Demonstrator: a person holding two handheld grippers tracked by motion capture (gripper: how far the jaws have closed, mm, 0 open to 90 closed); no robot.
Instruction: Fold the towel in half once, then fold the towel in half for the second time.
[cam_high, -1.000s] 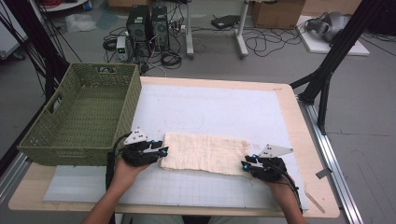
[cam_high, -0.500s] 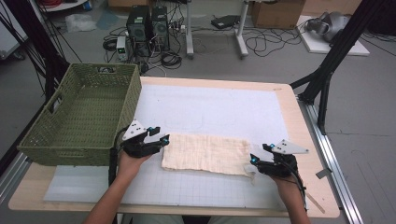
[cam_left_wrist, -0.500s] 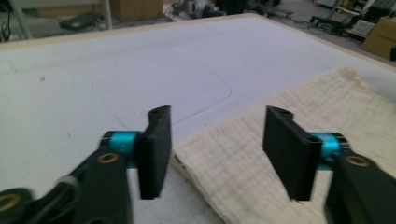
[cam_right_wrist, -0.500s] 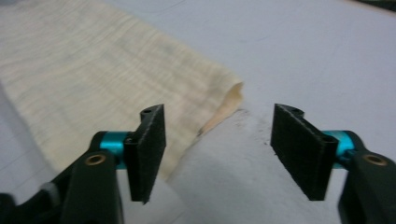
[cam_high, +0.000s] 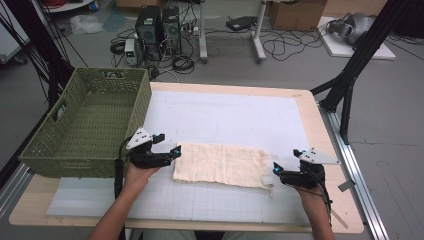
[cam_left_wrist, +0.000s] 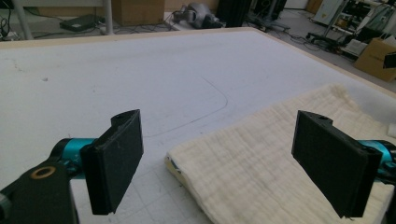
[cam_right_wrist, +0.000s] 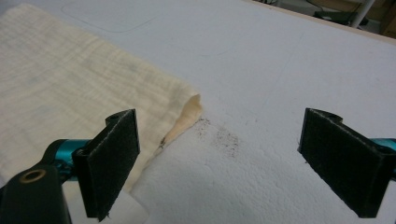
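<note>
The table (cam_high: 330, 150) carries a white mat (cam_high: 235, 120), and on the left edge stands a green woven basket (cam_high: 90, 125). In the middle of the mat a cream folded cloth (cam_high: 222, 164) lies flat, between the two grippers. The left gripper (cam_high: 167, 150) is just beside the left end of the cloth; its jaws have just been opening and now stand wide, with the cloth corner lying low between them, untouched. The right gripper (cam_high: 275, 172) is at the right end, jaws also just opened wide, holding nothing.
</note>
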